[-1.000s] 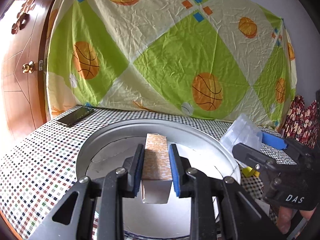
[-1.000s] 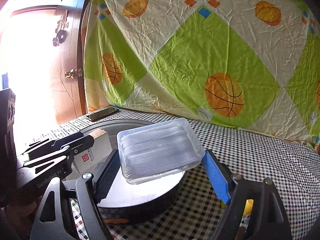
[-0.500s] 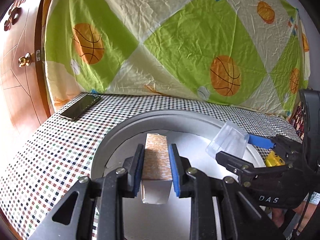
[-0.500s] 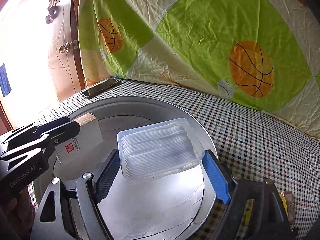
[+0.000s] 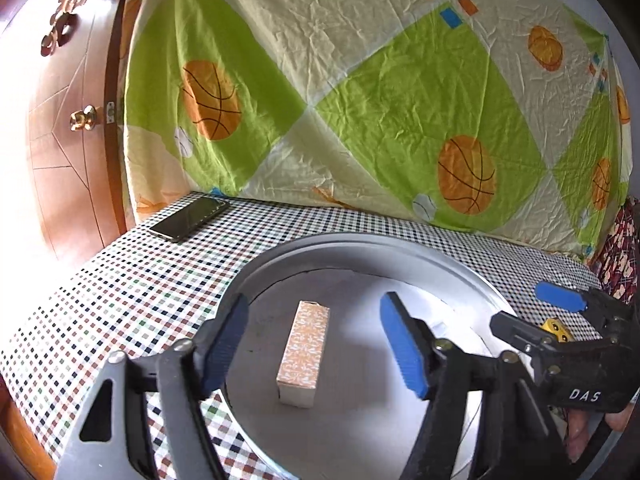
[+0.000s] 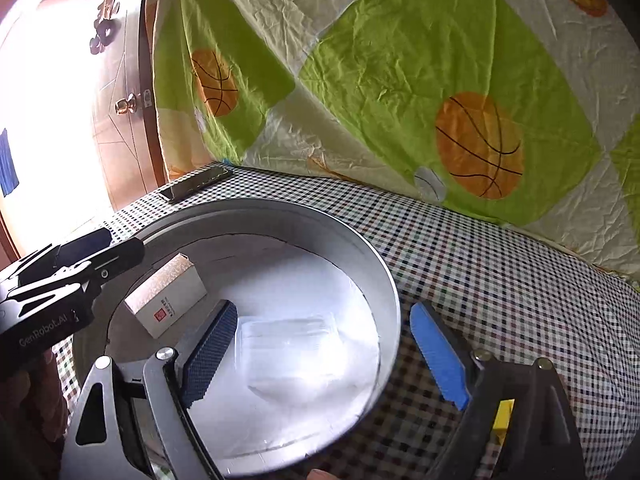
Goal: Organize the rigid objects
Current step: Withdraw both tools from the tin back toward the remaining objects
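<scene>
A narrow orange-patterned box [image 5: 304, 356] lies flat on the floor of the round metal tray [image 5: 360, 240]. My left gripper [image 5: 314, 346] straddles it, jaws opening, pads clear of both its sides. In the right wrist view the same box [image 6: 168, 296] rests by the tray's left wall, under the left gripper [image 6: 108, 248]. A clear plastic container [image 6: 292, 344] lies on the tray floor [image 6: 280, 208], near its right side. My right gripper [image 6: 324, 354] is opening over it, and neither pad touches it. From the left wrist view the right gripper [image 5: 532, 312] reaches over the tray's right rim.
A black phone [image 5: 190, 218] lies on the checkered tablecloth at the far left, near the wooden door [image 5: 60, 120]. A small yellow object [image 5: 556, 328] sits on the cloth right of the tray. A basketball-print sheet [image 5: 400, 120] hangs behind the table.
My left gripper let go of the box, which now lies in the tray. The right gripper lowered the clear container into the tray and released it.
</scene>
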### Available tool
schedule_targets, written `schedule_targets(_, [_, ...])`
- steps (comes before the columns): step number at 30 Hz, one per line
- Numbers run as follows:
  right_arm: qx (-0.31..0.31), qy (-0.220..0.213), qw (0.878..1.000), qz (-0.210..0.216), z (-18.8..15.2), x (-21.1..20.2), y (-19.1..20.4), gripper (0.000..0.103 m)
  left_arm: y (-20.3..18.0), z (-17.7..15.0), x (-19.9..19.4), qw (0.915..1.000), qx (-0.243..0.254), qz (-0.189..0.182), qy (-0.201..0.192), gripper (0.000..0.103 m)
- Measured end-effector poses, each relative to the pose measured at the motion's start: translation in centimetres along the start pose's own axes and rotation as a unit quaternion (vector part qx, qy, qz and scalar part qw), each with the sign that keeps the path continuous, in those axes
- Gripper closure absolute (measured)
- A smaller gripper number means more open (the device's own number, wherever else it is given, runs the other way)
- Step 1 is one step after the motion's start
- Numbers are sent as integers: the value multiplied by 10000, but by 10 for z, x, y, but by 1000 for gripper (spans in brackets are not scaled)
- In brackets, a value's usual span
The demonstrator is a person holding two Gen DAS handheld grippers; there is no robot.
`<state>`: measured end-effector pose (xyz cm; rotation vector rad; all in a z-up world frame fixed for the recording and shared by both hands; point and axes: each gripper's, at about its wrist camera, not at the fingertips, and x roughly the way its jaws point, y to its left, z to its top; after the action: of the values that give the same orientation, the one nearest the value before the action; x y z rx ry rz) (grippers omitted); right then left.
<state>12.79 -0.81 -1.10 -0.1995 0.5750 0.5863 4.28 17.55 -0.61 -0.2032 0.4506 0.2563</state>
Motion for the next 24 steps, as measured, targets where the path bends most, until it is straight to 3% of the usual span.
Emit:
schedule_targets(2, [120,-133,9998,-13,-13,-24,-16,13,-9,-9,-16,9998,-28,-85,-170,20])
schedule_targets(7, [472,-399,9970,-473,-53,-81,-65,13,-47,-35,-42,9983,195,-452,-315,20])
schedule_targets(13, [1149,-685,9854,-1054,-113,-135,-108,13,-98,-64,-69,9927,615,-901,-512,20])
schedule_targets(21, [1217,-455,9834,-1267,-157,-134,-111,14,-151,-84,-69,9832,1256,-1304,-222,20])
schedule_targets(24, [1186,-436,9831,-1328,-160,-131,-113,19,-162,-91,-62,9809,1417,-1334,-40,20])
